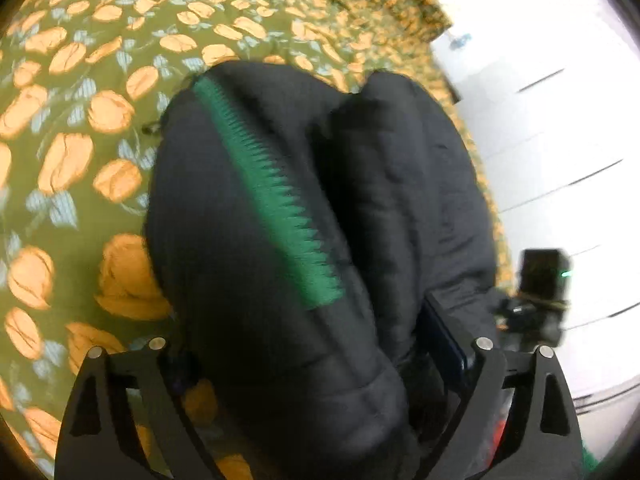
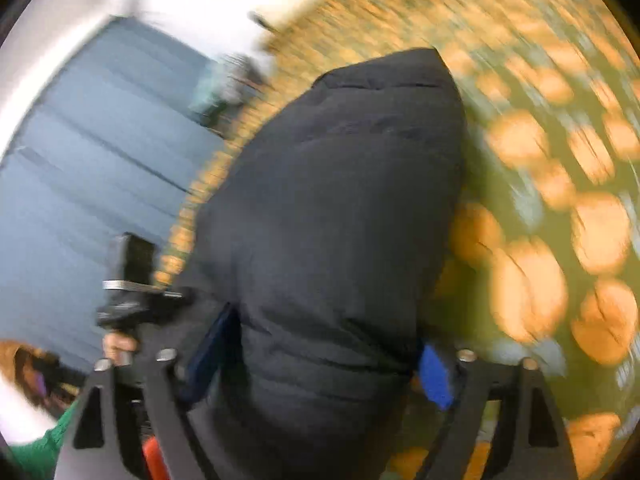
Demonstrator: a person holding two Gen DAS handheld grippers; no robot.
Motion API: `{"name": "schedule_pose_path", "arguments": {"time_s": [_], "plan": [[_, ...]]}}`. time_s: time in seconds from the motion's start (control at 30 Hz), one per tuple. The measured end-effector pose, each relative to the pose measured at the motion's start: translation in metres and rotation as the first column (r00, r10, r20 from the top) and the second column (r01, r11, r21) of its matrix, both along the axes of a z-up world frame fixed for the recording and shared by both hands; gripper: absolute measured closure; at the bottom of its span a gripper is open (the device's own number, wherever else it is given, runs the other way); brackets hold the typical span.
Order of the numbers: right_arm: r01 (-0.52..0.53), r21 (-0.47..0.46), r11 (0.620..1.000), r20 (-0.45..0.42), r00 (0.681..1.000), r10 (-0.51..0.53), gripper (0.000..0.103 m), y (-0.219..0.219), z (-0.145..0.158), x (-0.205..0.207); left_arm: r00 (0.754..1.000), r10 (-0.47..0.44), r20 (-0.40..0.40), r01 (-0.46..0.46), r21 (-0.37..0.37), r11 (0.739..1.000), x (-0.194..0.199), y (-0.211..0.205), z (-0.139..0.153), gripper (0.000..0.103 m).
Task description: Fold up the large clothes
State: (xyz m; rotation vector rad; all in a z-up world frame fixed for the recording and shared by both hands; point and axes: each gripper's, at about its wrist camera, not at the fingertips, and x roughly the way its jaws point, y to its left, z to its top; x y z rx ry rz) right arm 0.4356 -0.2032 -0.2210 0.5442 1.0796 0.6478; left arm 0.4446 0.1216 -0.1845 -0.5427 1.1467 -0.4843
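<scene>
A black puffy jacket [image 1: 256, 240] with a green zigzag stripe [image 1: 272, 188] lies folded on a bedspread; its near end bulges up between my left fingers. My left gripper [image 1: 308, 344] stands wide, with only the right blue pad [image 1: 442, 336] showing beside the cloth. In the right wrist view the jacket [image 2: 340, 200] also fills the gap of my right gripper [image 2: 320, 360]. Both of its blue pads [image 2: 436, 376] show at the jacket's sides, and I see no pinch. This view is blurred.
The olive bedspread with orange flowers [image 1: 80, 120] spreads left and beyond. White drawer fronts [image 1: 560, 120] stand right of the bed. The other hand-held device shows at each view's edge [image 1: 540, 292] [image 2: 132, 280], with a hand [image 2: 118, 344] and green sleeve [image 2: 40, 448] below it.
</scene>
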Motion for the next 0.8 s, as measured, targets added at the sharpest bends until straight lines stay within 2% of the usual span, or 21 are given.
{"name": "schedule_pose_path", "arguments": {"time_s": [0.1,0.13,0.2,0.27,0.33,0.37,0.4,0.47,0.53,0.6,0.63,0.73,0.8], "plan": [[0.031,-0.035,0.999,0.075,0.997,-0.028,0.005,-0.014,0.014,-0.022,0.995,-0.011,0.097,0.003,0.084,0.996,-0.027,0.001,0.025,0.010],[0.039,-0.056,0.998,0.097,0.995,-0.034,0.001,-0.016,0.022,-0.028,0.991,-0.023,0.135,0.005,0.133,0.991,-0.040,0.001,0.038,0.010],[0.066,-0.169,0.983,0.180,0.983,-0.035,0.000,-0.014,0.050,-0.053,0.974,-0.042,0.221,-0.014,0.244,0.970,-0.069,-0.002,0.065,0.009],[0.101,-0.308,0.946,0.277,0.961,-0.012,0.000,-0.003,0.080,-0.081,0.952,-0.032,0.303,-0.072,0.327,0.942,-0.100,-0.006,0.089,0.004],[0.146,-0.428,0.892,0.339,0.941,0.009,0.000,0.007,0.104,-0.106,0.921,-0.003,0.389,-0.165,0.398,0.902,-0.122,-0.015,0.115,0.001],[0.190,-0.486,0.853,0.382,0.924,0.012,0.000,0.013,0.118,-0.122,0.896,0.009,0.444,-0.222,0.430,0.875,-0.142,-0.023,0.129,0.000],[0.224,-0.521,0.823,0.413,0.910,0.014,0.000,0.017,0.130,-0.135,0.878,0.015,0.479,-0.263,0.455,0.851,-0.144,-0.026,0.130,0.000],[0.277,-0.558,0.782,0.475,0.880,0.027,0.000,0.026,0.151,-0.162,0.834,0.009,0.552,-0.338,0.498,0.798,-0.172,-0.040,0.146,0.000],[0.321,-0.567,0.759,0.521,0.853,0.028,0.000,0.033,0.166,-0.185,0.811,-0.004,0.586,-0.370,0.516,0.773,-0.183,-0.057,0.154,0.000],[0.373,-0.560,0.740,0.567,0.824,0.014,0.000,0.039,0.183,-0.212,0.818,-0.010,0.576,-0.357,0.521,0.776,-0.200,-0.069,0.159,0.000],[0.385,-0.556,0.737,0.573,0.819,0.005,0.000,0.041,0.188,-0.218,0.821,-0.008,0.571,-0.351,0.516,0.781,-0.206,-0.074,0.159,0.000],[0.383,-0.558,0.736,0.534,0.845,-0.034,0.000,0.042,0.196,-0.241,0.809,0.022,0.588,-0.378,0.491,0.785,-0.227,-0.089,0.167,0.000],[0.385,-0.558,0.735,0.527,0.849,-0.045,0.000,0.041,0.200,-0.253,0.801,0.026,0.599,-0.386,0.482,0.787,-0.239,-0.097,0.173,0.000]]}}
